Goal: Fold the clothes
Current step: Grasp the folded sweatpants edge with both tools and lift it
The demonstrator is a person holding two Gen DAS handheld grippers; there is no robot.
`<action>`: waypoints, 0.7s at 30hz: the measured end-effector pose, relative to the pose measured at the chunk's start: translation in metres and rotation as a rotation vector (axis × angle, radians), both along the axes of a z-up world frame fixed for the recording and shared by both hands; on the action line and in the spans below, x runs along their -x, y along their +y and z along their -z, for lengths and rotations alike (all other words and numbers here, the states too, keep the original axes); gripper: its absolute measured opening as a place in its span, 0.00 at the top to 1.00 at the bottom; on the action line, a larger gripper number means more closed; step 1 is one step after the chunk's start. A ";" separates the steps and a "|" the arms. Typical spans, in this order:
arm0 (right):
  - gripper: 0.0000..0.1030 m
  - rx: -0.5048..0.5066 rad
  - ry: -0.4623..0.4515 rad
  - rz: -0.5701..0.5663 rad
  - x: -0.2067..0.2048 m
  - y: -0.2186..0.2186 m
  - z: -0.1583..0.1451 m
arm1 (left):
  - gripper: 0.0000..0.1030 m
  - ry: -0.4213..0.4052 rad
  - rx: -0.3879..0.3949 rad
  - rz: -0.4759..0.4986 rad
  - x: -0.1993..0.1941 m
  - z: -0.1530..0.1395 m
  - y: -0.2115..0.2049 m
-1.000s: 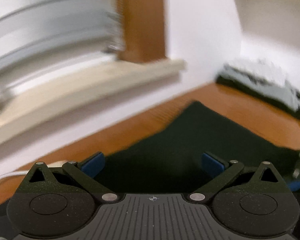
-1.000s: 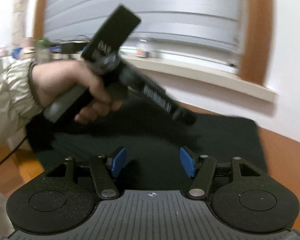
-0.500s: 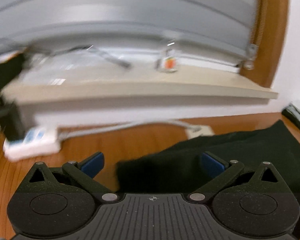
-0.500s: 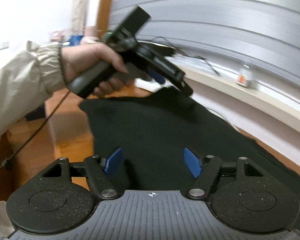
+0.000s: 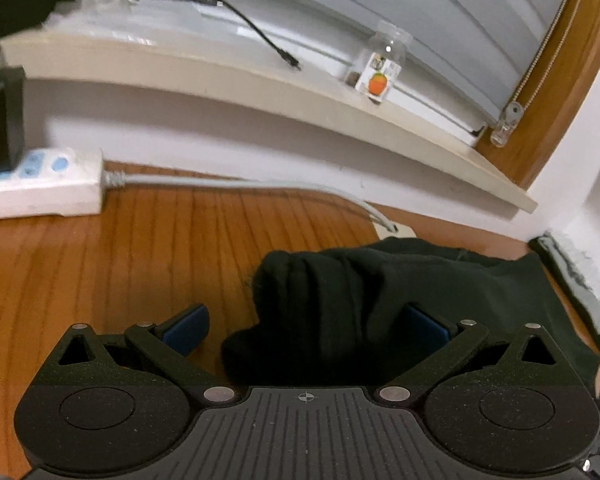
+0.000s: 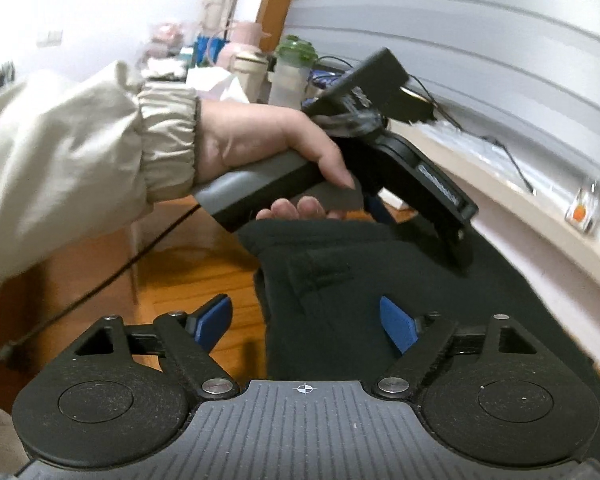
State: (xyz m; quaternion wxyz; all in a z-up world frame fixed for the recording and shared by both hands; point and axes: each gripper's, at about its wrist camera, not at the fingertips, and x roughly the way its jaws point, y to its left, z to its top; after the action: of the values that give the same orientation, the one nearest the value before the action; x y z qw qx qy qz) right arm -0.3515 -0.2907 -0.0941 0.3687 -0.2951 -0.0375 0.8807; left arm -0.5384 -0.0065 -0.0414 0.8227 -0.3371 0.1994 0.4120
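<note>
Both claws spread over the dark garment, the left now at its bunched end

The left claw (image 5: 306, 326) stands spread, its blue pads either side of a rumpled lump of the dark garment (image 5: 360, 300), pinching nothing yet; the right claw (image 6: 306, 322) is likewise spread, low over the same cloth. A second ago the left wrist view looked across flat cloth toward the wall corner; it has since swung round to the garment's end, where the fabric is now gathered into folds on the wooden worktop (image 5: 112, 264). In the right wrist view the left hand (image 6: 260, 148) holds its tool over the far edge. I judge this as lining up a grasp for the next fold. A power strip (image 5: 40, 188) and a small jar (image 5: 382, 70) on the sill lie beyond.
</note>
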 end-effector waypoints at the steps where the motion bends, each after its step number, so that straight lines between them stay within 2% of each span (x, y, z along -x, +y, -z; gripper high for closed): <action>1: 0.21 -0.018 -0.021 0.005 0.004 0.001 0.001 | 0.00 -0.001 0.011 0.002 -0.001 0.002 0.002; 9: 0.18 -0.095 -0.125 0.034 0.027 0.014 0.014 | 0.01 -0.017 0.013 0.042 -0.006 0.007 0.007; 15: 0.16 -0.090 -0.129 0.032 0.032 0.027 0.019 | 0.05 -0.009 0.009 0.063 -0.009 0.008 0.007; 19: 0.28 -0.072 -0.112 0.015 0.030 0.032 0.018 | 0.19 -0.021 0.013 0.063 -0.005 0.009 0.006; 21: 0.40 -0.069 -0.101 0.008 0.029 0.033 0.018 | 0.25 -0.030 0.018 0.060 -0.002 0.010 0.006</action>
State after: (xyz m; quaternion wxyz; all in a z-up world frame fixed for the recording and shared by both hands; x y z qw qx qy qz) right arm -0.3803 -0.2573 -0.1120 0.3798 -0.3264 -0.0854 0.8613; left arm -0.5362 -0.0005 -0.0510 0.8344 -0.3447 0.2009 0.3802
